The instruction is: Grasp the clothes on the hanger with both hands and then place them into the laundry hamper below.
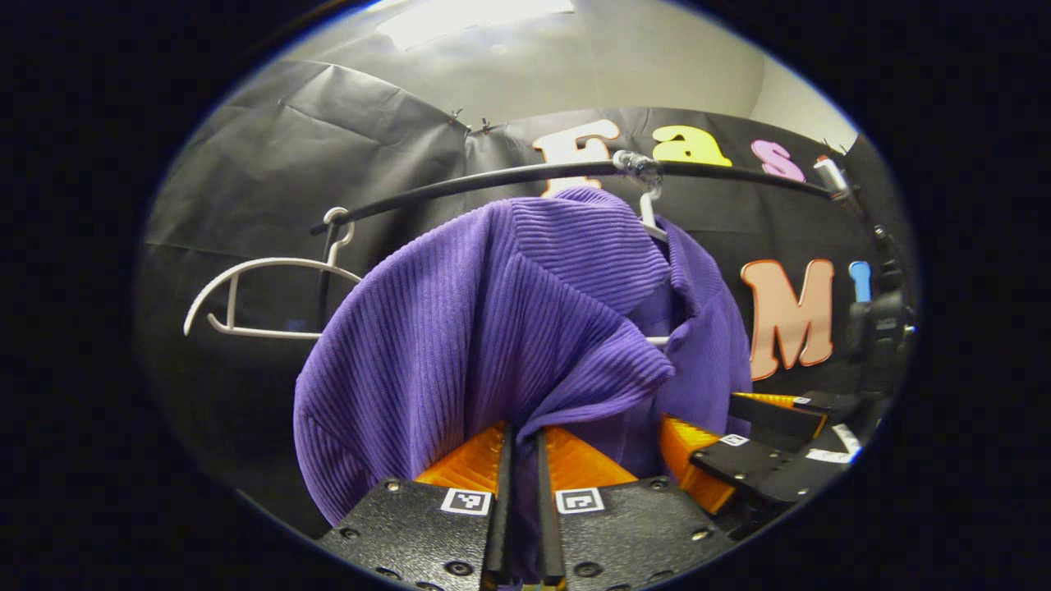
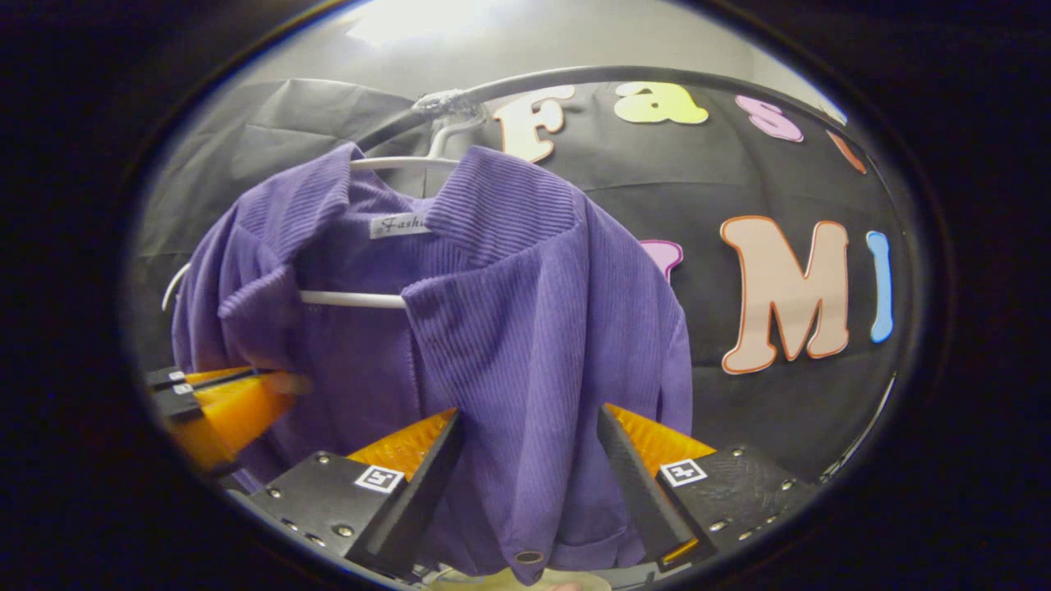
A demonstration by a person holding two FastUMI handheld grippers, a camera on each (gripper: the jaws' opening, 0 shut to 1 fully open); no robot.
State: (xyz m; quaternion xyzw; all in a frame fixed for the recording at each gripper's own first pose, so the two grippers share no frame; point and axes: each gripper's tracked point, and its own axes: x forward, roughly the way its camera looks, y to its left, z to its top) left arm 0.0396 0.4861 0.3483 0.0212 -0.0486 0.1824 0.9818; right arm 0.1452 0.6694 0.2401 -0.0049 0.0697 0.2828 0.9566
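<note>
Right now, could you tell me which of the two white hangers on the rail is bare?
The bare one is the white hanger at the rail's left end in the left gripper view. The other hanger carries the purple jacket.

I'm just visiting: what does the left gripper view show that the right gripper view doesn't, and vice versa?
Left gripper view: a spare white hanger beside the purple jacket, and the left gripper, jaws pinched on the cloth. Right gripper view: the jacket's neck label, a hem snap, and the right gripper, jaws open astride the front panel. Shared: the jacket on its hanger under the black rail.
</note>
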